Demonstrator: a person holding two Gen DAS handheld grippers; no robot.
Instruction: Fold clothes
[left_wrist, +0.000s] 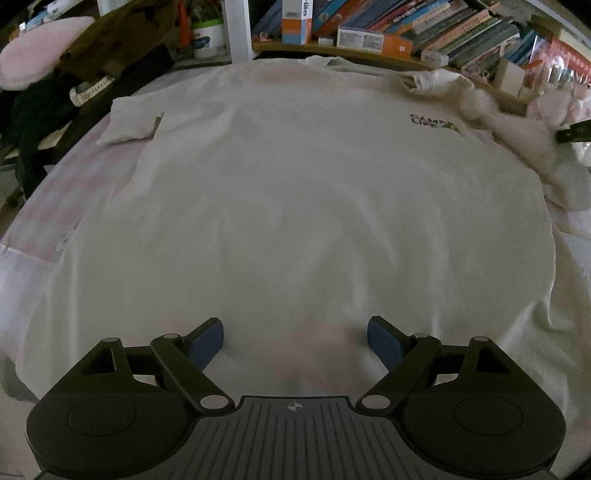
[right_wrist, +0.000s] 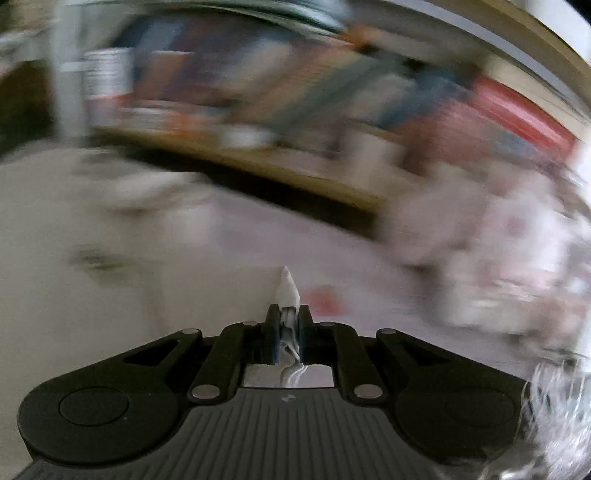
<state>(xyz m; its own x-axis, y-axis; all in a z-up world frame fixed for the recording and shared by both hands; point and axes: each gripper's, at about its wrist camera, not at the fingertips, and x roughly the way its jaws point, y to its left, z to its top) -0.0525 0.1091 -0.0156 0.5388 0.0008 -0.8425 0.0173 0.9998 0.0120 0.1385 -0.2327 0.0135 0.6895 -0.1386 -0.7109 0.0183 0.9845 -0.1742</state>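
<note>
Left wrist view: white T-shirt (left_wrist: 295, 192) flat over pink bedding (left_wrist: 55, 192), bookshelf (left_wrist: 406, 33) behind, fingers (left_wrist: 208, 341) spread

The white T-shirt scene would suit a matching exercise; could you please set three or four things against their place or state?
Things:
1. left gripper
2. right gripper
3. white T-shirt
4. books

States or places:
A. lined up on the shelf behind the bed
B. jaws closed on a pinch of white fabric
C. spread flat, printed logo near one shoulder
D. jaws wide apart above the shirt's near hem, nothing between the pads

Pairs: 1-D, 2-B, 3-C, 4-A
</note>
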